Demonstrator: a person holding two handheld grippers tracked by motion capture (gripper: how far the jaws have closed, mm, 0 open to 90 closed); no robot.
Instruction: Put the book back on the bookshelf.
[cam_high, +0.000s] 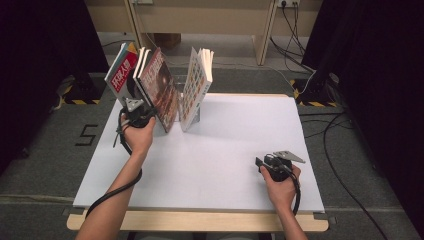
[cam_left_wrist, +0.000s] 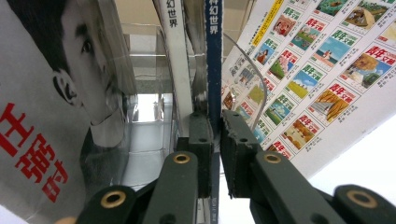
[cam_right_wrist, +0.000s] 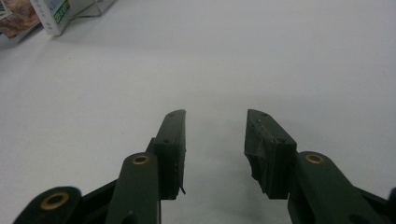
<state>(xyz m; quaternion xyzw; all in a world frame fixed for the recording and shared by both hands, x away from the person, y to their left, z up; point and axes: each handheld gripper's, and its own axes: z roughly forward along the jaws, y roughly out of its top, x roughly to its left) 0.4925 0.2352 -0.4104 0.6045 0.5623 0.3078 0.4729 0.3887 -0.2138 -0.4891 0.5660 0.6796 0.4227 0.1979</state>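
A white tabletop (cam_high: 220, 160) fills the frame's middle, grey floor and dark curtains beyond. Lower right, the right tool (cam_high: 261, 162) rests low, jaws apart and empty. Upper left, the left tool (cam_left_wrist: 215, 135) clamps the blue-spined magazine (cam_left_wrist: 214, 70) among leaning magazines.

Magazines (cam_high: 159, 87) glossy paper, covers catching light; blue-spined magazine (cam_left_wrist: 214, 70) has a smooth printed spine. Clear plastic stand (cam_left_wrist: 144, 116) shiny, see-through. Left gripper (cam_left_wrist: 217, 135) and right gripper (cam_right_wrist: 215, 140): matt dark plastic jaws, brass-looking rivets. Table (cam_high: 225, 150) top matt white, smooth; bare wood strip along near edge.
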